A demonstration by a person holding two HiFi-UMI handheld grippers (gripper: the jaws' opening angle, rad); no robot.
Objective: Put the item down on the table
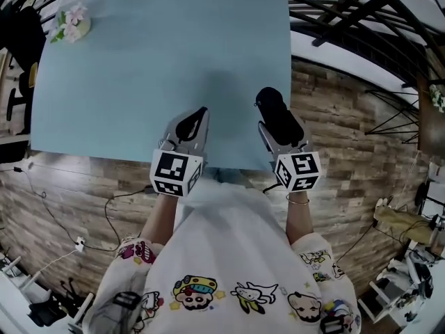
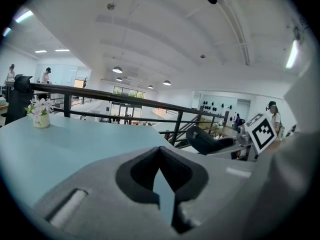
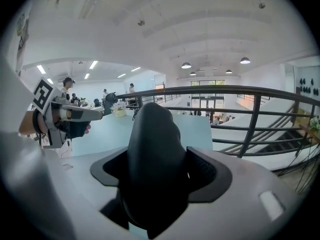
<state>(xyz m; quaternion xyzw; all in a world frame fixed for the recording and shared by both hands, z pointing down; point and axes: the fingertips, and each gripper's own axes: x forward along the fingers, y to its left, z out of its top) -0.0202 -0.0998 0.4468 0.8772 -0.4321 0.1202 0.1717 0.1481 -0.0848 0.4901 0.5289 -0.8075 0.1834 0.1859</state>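
A black rounded item (image 1: 277, 113) sticks out from between the jaws of my right gripper (image 1: 279, 132), which is shut on it; it fills the middle of the right gripper view (image 3: 152, 159). It hangs over the light blue table (image 1: 153, 54), close to the table's right edge and front corner. Whether it touches the tabletop I cannot tell. My left gripper (image 1: 199, 115) hovers beside it to the left over the table's front part, shut with its tips meeting and nothing held (image 2: 160, 151). The left gripper view also shows the black item (image 2: 205, 140) at the right.
A small pot of white and pink flowers (image 1: 71, 24) stands at the table's far left corner. A dark metal railing (image 3: 250, 91) runs past the table's right side. The wooden floor (image 1: 348, 131) lies below the table's right and front edges.
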